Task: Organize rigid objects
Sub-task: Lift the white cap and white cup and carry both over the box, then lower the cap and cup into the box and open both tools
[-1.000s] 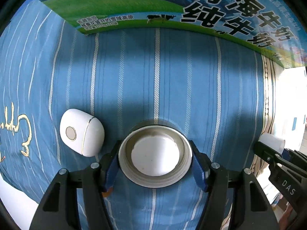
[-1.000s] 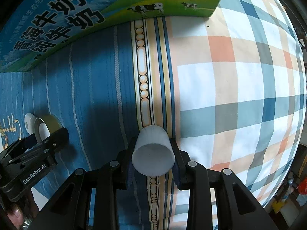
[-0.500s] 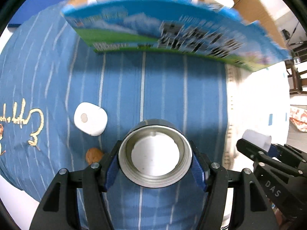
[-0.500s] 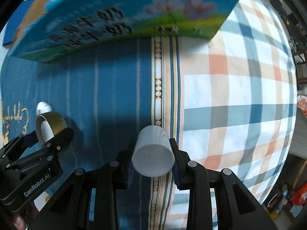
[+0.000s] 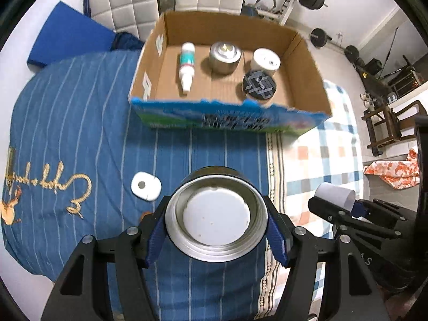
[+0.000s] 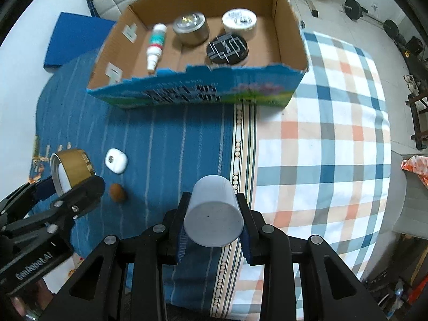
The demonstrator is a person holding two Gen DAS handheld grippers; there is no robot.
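We've got the left gripper (image 5: 216,223) pinching a metal-rimmed jar (image 5: 216,215), the right gripper (image 6: 213,219) clamping a white cylinder (image 6: 213,215). Both hang above the bedspread (image 6: 171,144); the cardboard box (image 6: 291,21) lies farther ahead, open top up.

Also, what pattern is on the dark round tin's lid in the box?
Black lid with interlocking silver-grey bands; clearest in the left wrist view.
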